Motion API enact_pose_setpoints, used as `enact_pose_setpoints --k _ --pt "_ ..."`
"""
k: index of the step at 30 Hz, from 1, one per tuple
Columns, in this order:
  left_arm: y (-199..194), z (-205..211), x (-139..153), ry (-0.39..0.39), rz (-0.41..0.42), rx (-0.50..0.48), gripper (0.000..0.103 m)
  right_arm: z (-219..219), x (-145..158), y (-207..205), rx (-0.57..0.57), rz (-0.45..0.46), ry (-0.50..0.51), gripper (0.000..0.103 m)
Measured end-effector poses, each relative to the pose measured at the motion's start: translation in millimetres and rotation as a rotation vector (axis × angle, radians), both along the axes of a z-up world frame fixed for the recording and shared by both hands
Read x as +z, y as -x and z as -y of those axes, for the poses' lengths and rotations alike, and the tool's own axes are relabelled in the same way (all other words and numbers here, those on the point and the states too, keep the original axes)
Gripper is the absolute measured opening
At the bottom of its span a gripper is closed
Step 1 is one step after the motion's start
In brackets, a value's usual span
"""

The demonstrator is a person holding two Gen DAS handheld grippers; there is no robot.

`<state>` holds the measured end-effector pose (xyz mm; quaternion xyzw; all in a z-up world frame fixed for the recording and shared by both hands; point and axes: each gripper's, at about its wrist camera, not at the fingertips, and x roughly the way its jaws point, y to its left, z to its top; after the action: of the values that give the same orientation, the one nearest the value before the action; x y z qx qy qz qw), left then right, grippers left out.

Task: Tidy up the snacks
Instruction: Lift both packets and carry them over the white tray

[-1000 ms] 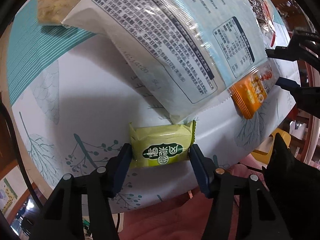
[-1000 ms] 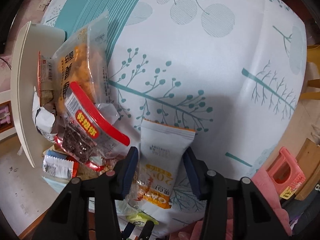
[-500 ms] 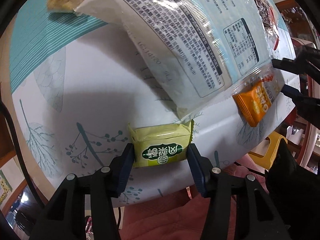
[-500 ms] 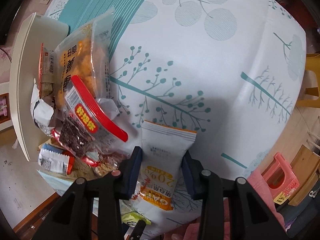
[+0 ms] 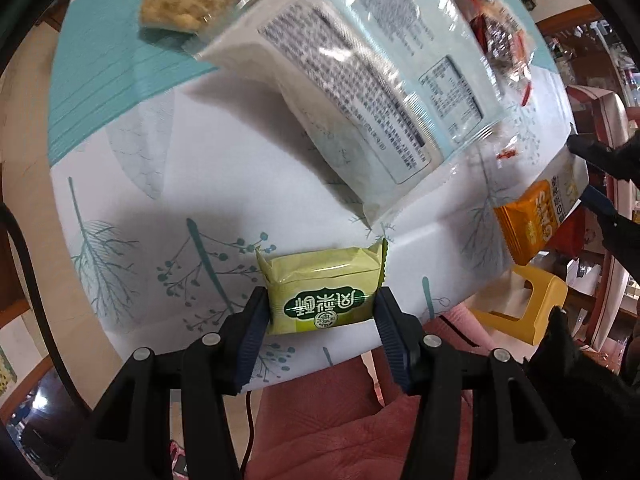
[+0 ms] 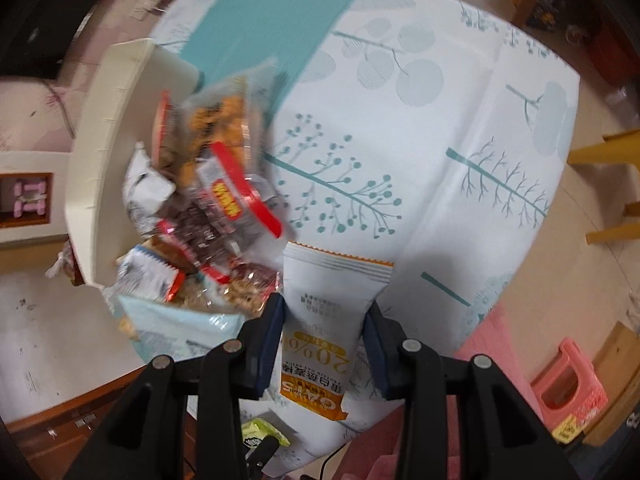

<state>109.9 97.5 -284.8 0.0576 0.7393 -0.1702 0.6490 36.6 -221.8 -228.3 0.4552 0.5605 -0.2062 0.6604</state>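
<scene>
Green pastry packet (image 5: 322,294) pinched by the left hand-held gripper (image 5: 320,312), pointing steeply down; right hand-held gripper (image 6: 324,334) pinches one oats sachet (image 6: 326,320) at six o'clock.

tablecloth (image 6: 460,128): leaf print | pink stool (image 6: 568,384) | yellow stool (image 5: 532,300)

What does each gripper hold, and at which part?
Left gripper: small green wrapped pastry, clamped across its two short sides. Right gripper: white-and-orange oats packet, pinched across its middle.
</scene>
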Motion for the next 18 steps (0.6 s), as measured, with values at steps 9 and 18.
enact_pose_setpoints --k 9,18 --pt "-7.1 -9.8 48.0 0.030 0.098 0.014 0.052 -4.3 43.4 13.0 0.074 0.144 0.098 0.039" --pt "-16.1 5.0 105.0 0.085 0.187 0.073 0.052 -3.2 93.0 7.7 0.185 0.268 0.209 0.039"
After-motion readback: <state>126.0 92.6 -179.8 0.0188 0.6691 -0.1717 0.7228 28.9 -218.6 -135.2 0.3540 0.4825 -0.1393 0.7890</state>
